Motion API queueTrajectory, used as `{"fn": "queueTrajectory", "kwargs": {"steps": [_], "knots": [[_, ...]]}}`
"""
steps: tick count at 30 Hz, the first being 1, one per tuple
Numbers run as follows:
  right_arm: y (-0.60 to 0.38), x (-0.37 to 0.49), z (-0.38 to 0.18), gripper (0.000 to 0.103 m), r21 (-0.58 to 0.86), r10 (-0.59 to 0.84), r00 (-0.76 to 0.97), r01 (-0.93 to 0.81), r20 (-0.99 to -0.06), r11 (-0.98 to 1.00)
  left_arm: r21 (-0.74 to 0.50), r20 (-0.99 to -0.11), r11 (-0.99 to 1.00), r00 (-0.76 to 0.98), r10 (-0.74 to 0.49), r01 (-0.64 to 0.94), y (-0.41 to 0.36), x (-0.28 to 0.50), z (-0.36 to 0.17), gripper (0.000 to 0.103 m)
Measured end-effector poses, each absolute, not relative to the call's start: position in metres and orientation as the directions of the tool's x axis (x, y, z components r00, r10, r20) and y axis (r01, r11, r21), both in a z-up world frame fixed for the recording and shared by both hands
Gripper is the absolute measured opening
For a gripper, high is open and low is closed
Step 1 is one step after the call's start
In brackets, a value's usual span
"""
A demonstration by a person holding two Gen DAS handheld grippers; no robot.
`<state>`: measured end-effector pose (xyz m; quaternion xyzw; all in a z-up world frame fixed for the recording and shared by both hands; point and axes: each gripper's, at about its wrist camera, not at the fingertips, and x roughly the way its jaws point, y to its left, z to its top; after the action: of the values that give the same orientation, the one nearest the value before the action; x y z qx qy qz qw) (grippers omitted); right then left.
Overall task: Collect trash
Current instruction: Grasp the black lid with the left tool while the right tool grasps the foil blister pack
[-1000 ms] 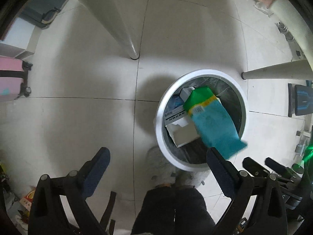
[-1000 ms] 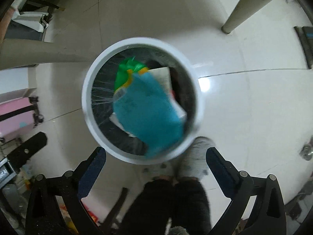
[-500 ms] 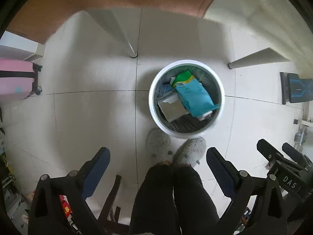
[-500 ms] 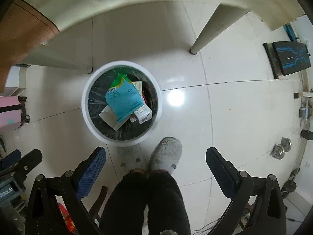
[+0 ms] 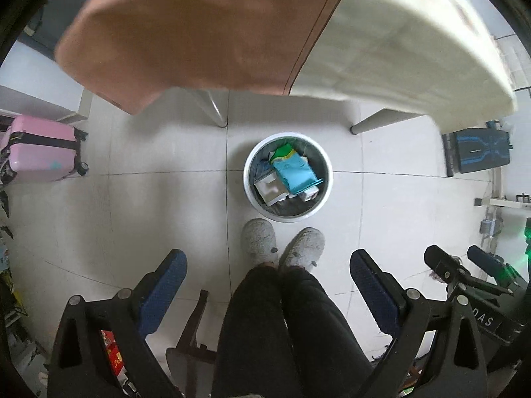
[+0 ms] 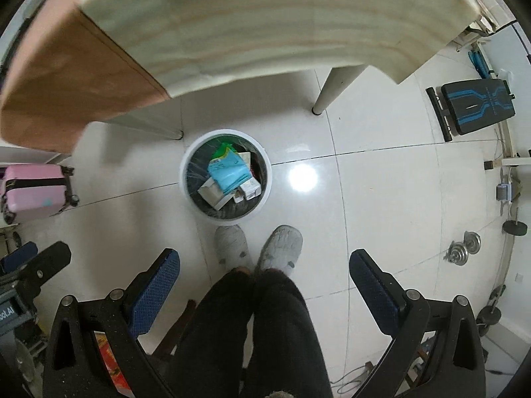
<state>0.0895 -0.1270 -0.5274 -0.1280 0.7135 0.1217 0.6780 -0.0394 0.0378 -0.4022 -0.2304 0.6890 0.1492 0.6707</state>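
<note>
**Both grippers lifted away from the bin**

Left hand-held gripper (image 5: 268, 280) and right hand-held gripper (image 6: 265, 273) have risen — both spread wide, empty. The blue-green packet (image 5: 293, 170) now lies inside the white bin (image 5: 246, 179) on the floor, before the person's slippers (image 5: 259, 239) — bench (image 6: 265, 16) overhead.

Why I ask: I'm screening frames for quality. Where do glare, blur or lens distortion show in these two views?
Right wrist view: a bright round glare spot on the floor tile beside the trash bin; the table edge above is smeared and bowed. Left wrist view: no glare spot, but the table edge is soft and curved, and tile seams bend toward the rim.
</note>
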Motion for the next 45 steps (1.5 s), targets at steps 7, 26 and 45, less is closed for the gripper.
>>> {"fn": "queueTrajectory", "kwargs": {"steps": [7, 26, 45], "knots": [[-0.128, 0.074, -0.432, 0.103, 0.032, 0.026, -0.021, -0.347, -0.999, 0.937, -0.152, -0.988, 0.853, 0.096, -0.119, -0.499, 0.037, -0.046, -0.326, 0.100], [-0.060, 0.224, -0.291, 0.103, 0.189, 0.243, 0.090, -0.395, -0.966, 0.899, 0.015, -0.941, 0.767, 0.251, 0.228, -0.641, 0.127, 0.072, -0.239, 0.103], [0.207, 0.437, -0.484, 0.102, -0.110, -0.162, 0.105, -0.994, -0.981, 0.020, 0.205, -0.976, 0.499, -0.136, 0.172, -0.842, 0.176, 0.205, -0.357, 0.103]]}}
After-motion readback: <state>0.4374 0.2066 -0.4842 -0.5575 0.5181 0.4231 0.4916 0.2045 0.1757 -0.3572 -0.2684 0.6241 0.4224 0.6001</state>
